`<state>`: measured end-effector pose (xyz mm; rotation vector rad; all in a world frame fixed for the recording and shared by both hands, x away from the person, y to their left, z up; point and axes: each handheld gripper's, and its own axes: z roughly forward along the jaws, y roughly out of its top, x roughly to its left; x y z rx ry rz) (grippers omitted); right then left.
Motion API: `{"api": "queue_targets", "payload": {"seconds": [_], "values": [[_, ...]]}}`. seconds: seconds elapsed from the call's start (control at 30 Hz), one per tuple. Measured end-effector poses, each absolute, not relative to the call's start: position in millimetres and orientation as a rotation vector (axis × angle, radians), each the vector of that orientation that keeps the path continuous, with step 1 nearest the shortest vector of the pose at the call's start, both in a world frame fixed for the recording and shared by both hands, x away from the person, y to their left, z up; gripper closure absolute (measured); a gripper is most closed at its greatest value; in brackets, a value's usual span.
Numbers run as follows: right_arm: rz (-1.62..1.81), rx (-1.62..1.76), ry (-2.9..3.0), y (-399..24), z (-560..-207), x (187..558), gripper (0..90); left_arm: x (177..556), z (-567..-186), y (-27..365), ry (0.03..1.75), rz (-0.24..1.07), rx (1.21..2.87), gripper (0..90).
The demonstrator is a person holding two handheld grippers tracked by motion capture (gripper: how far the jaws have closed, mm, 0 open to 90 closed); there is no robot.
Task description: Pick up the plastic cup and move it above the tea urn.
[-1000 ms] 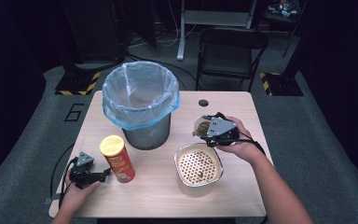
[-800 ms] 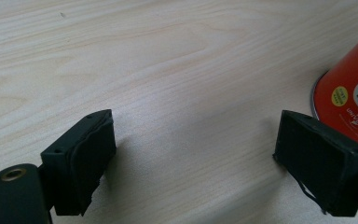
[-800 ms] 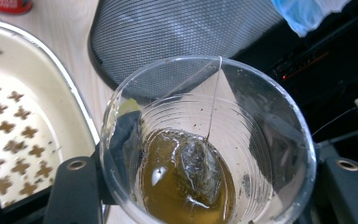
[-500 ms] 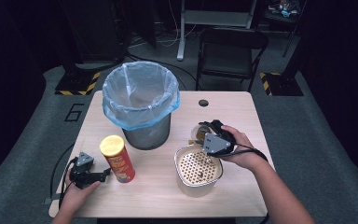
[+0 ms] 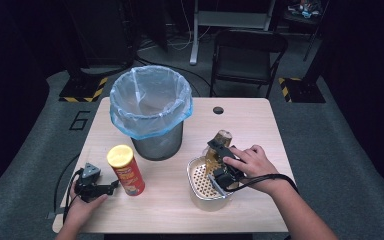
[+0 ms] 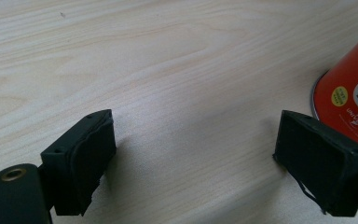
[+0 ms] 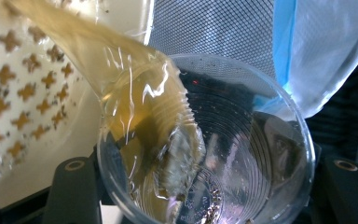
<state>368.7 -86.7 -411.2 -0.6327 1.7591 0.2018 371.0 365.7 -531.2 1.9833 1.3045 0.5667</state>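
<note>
A clear plastic cup (image 5: 220,141) (image 7: 242,154) of yellowish liquid lies tilted over a white perforated strainer bowl (image 5: 196,170) (image 7: 23,93). My right gripper (image 5: 216,156) (image 7: 209,198) is shut on the cup, one jaw on each side of it. A stream of the liquid (image 7: 74,42) runs from the cup's rim into the bowl. My left gripper (image 5: 111,187) (image 6: 196,172) rests open on the wooden table (image 5: 250,120) with nothing between its jaws. It sits just left of an upright red chip can (image 5: 126,171) (image 6: 354,102) with a yellow lid.
A black mesh bin (image 5: 150,107) (image 7: 214,28) lined with a blue-edged clear bag stands at the table's back left, right behind the bowl. A cable hole (image 5: 218,110) is near the far edge. A dark folding chair (image 5: 247,55) stands beyond the table.
My right hand has carried the cup down and toward the near left, over the strainer bowl, and tipped it further. The left gripper and the can have stayed put.
</note>
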Motion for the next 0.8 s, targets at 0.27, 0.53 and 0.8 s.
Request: {"api": "queue_targets", "payload": {"seconds": [0.27,0.53,0.8], "values": [[-0.115,-0.851,1.581,-79.1,-415.0,356.9,33.4,371.0,-531.0,365.8,1.305,0.564,1.984,12.0],[-0.116,-0.854,1.597,-78.0,-409.8,354.0,32.8,371.0,-531.0,365.8,1.305,0.564,1.984,11.9],[-0.059,-0.846,1.598,-78.4,-404.5,352.0,32.6,370.9,-531.0,365.8,1.305,0.564,1.984,11.9]]}}
